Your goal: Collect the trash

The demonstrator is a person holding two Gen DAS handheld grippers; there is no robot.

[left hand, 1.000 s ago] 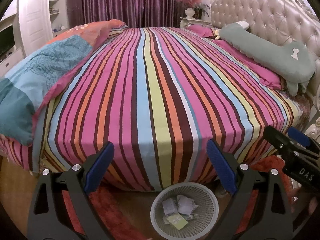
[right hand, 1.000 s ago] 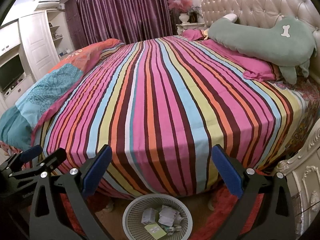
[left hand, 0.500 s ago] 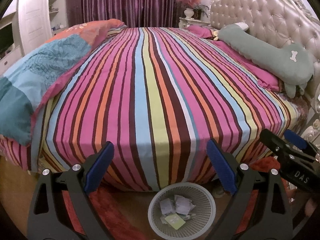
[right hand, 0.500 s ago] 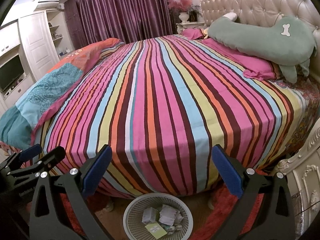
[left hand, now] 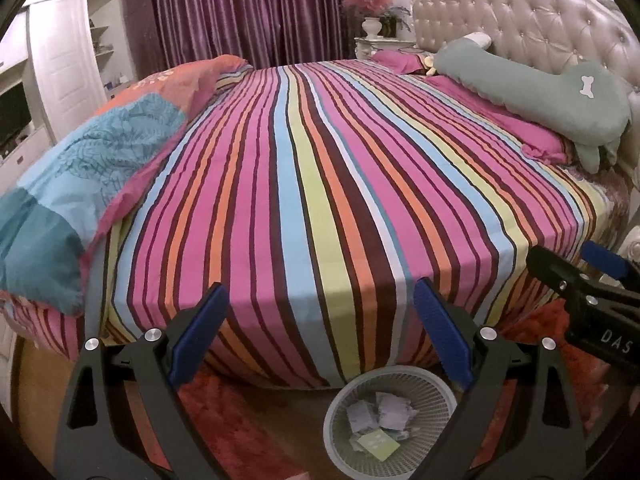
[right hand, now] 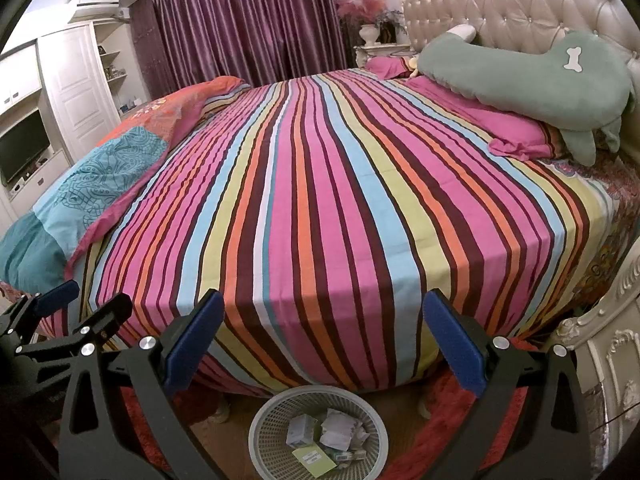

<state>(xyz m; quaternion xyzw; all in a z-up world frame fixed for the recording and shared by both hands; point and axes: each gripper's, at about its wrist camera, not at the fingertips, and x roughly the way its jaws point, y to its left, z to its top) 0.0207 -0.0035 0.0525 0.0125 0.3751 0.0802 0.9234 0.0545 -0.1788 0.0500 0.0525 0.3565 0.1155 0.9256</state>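
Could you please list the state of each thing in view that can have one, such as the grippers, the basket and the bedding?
left gripper: open, empty.
right gripper: open, empty.
waste basket: upright on the floor at the bedside, partly filled.
trash: crumpled papers and small packets lying inside the basket.
striped sheet: spread flat, no trash on it.
quilt: bunched along the bed's left edge.
curtains: drawn shut.

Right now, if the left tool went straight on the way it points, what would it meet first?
Most likely the striped bedspread, near the bed's front edge. The left tool stands open and empty; the trash basket sits lower, below that line. Depth is uncertain.
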